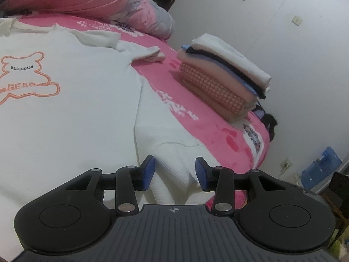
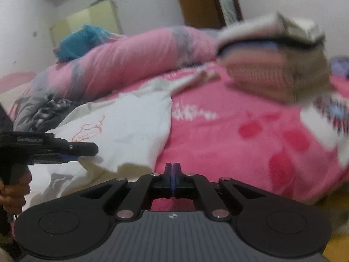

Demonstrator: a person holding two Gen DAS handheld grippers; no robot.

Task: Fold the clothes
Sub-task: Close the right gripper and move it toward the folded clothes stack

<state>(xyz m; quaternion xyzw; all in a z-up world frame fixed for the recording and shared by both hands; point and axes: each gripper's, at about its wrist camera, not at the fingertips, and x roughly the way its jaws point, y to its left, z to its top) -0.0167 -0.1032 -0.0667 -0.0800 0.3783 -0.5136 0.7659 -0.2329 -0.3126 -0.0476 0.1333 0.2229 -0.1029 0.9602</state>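
On pink bedspread (image 1: 209, 128), white sweatshirt (image 1: 72, 109).

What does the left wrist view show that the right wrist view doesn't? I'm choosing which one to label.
Left only: the orange BEAR outline print, sharp, and the open left tool over the white sweatshirt. Right only: the shut right tool, a gray patterned garment heap. Both: the pink floral bedspread, the folded clothes stack.

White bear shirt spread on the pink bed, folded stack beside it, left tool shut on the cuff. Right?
Not quite. The left tool is open: its blue pads sit apart on either side of the ribbed cuff, as the left wrist view shows. The shirt is spread on the bed, with the stack beside it.
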